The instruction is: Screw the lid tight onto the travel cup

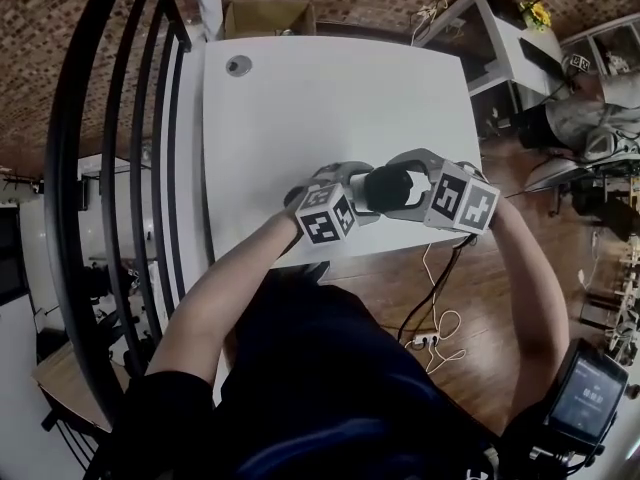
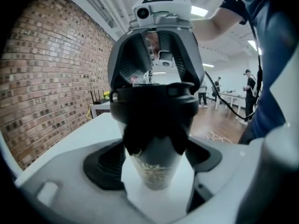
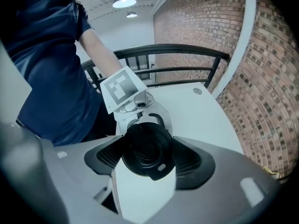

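Here the travel cup (image 2: 156, 169) is above the white table (image 1: 330, 98), near its six o'clock edge. The right gripper (image 3: 148, 155), at the cup's three o'clock, clamps the black lid (image 3: 147, 148). The left gripper (image 2: 154, 160), at nine o'clock, has its jaws spread wide either side of the cup body.

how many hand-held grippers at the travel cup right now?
2. The left hand-held gripper straddles the travel cup body, jaws off it; the right hand-held gripper clamps the lid. No others in view.
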{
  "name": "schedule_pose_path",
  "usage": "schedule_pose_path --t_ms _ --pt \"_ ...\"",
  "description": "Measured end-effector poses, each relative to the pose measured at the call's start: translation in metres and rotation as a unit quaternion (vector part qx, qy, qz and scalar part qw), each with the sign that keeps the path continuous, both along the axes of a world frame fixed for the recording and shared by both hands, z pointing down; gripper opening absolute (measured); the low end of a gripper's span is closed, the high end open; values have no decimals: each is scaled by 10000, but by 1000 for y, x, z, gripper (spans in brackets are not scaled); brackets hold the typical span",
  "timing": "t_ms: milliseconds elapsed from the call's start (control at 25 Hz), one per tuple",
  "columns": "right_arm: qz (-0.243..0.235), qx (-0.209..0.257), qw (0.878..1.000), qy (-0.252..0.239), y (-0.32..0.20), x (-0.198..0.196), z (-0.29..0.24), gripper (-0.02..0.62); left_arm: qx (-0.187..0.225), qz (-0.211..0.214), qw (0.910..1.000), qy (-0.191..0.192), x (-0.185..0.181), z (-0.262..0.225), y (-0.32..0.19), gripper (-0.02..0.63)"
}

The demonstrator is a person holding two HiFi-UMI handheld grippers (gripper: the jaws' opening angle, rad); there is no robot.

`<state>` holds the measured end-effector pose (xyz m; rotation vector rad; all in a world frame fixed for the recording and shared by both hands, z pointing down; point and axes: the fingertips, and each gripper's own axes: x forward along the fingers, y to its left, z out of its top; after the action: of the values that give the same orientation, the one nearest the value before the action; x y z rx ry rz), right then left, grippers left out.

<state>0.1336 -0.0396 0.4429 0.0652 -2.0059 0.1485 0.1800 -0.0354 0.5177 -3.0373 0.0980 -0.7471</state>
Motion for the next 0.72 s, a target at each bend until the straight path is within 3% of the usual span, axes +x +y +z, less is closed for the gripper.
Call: schedule_pose_path --t_ms 160,280,440,520,560,600,640,720 --pt "678 -173 9975 -83 -2 11 4 337 28 -175 9998 122 2 -1 2 393" --pt "1756 -385 9837 71 -4 16 3 336 28 -390 9991 181 5 -2 4 393" --pt "3685 -668 9272 -26 -7 26 -2 336 70 -830 9963 232 8 -5 4 391" --pt "4138 -765 9070 -194 -8 29 -6 336 189 -1276 9914 202 10 -7 4 393" --pt "4155 -776 9060 -236 -7 30 -8 336 234 -1454 9889 200 12 -7 6 394" --pt "4012 -751 9126 -245 -5 29 -10 336 230 -1513 9880 214 13 -8 8 396" --pt "3697 -690 9263 -230 -2 28 -11 336 187 -1405 9896 233 15 -8 10 404" --pt "2617 -481 9639 -124 7 25 -7 336 125 -765 9968 209 18 -7 13 431"
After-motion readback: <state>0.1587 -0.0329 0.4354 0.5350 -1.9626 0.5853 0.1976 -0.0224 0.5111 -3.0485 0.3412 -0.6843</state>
